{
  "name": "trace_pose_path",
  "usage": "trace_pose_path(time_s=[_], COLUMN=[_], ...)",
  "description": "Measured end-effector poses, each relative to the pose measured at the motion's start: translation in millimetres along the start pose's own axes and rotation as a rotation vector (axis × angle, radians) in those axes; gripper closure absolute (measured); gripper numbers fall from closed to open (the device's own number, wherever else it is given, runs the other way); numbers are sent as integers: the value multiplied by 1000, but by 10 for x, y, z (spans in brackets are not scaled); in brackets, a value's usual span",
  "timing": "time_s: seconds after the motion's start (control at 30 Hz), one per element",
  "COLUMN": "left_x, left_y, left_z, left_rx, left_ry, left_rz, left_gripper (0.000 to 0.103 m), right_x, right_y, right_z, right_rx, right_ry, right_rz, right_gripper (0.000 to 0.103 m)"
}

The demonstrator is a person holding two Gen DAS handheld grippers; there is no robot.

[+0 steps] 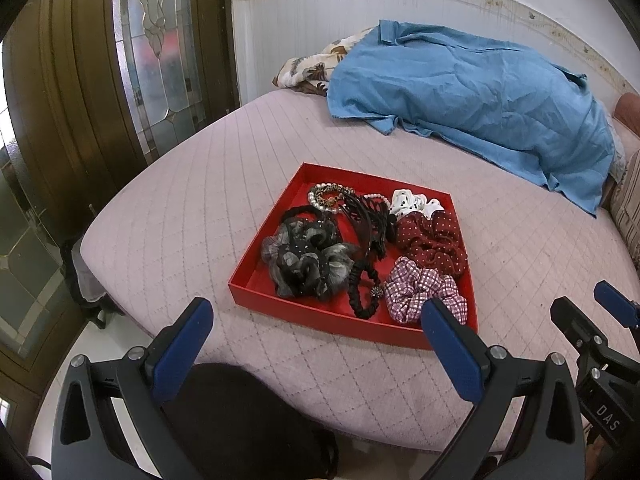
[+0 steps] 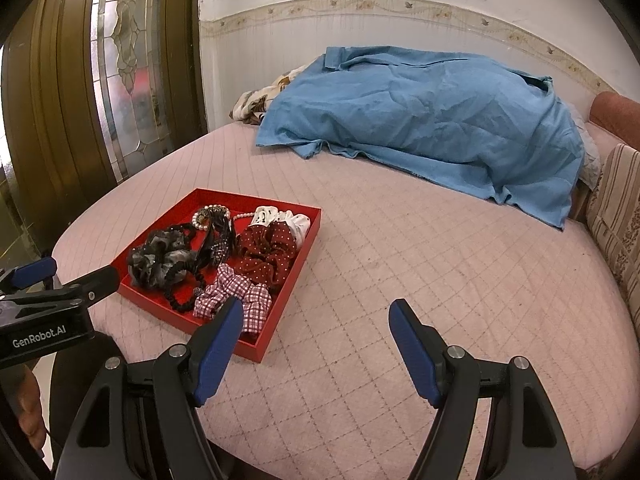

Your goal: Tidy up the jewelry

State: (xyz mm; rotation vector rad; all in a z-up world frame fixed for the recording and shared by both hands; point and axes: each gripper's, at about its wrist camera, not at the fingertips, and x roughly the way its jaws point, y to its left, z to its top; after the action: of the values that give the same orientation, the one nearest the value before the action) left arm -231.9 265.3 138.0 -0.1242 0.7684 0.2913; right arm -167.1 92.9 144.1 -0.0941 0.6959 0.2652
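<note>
On my far left stands a dark wooden door (image 1: pixel 80 92) with a leaded glass panel (image 1: pixel 160 52). Next comes the pink quilted mattress (image 2: pixel 400 280), and on it, toward its near left corner, the red tray (image 1: pixel 280 216) that holds everything I am sorting.

Inside the tray, from the left: a grey-and-black ruffled scrunchie (image 1: pixel 308 264) in the near left part, with a pearl bracelet (image 1: pixel 320 200) behind it in the far corner. A black claw clip (image 1: pixel 370 224) lies along the middle, and a thin black hair tie (image 1: pixel 362 300) sits in front of it by the near wall. On the right side, from far to near, I see a white scrunchie with black dots (image 1: pixel 412 203), a dark red dotted scrunchie (image 1: pixel 432 242) and a pink checked scrunchie (image 1: pixel 420 292).

My left gripper (image 1: pixel 316 316) hangs before the tray's near wall, jaws wide apart and holding nothing. My right gripper (image 2: pixel 316 316) hangs over bare mattress just right of the tray, jaws also spread and empty.

Farther right, a crumpled blue sheet (image 2: pixel 420 128) lies along the wall, well apart from the tray.
</note>
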Motion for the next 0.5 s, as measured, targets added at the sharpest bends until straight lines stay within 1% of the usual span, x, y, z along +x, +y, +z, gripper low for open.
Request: trace_pose_path(time_s=[0.5], left_x=[50], left_y=[18], left_z=[13], left_rx=[-4], left_ry=[20], left_rz=[-2], left_gripper=[0], right_x=[46], right_y=[9], right_z=[-15], right_rx=[-2], right_ry=[12], right_rz=[6], right_gripper=[24])
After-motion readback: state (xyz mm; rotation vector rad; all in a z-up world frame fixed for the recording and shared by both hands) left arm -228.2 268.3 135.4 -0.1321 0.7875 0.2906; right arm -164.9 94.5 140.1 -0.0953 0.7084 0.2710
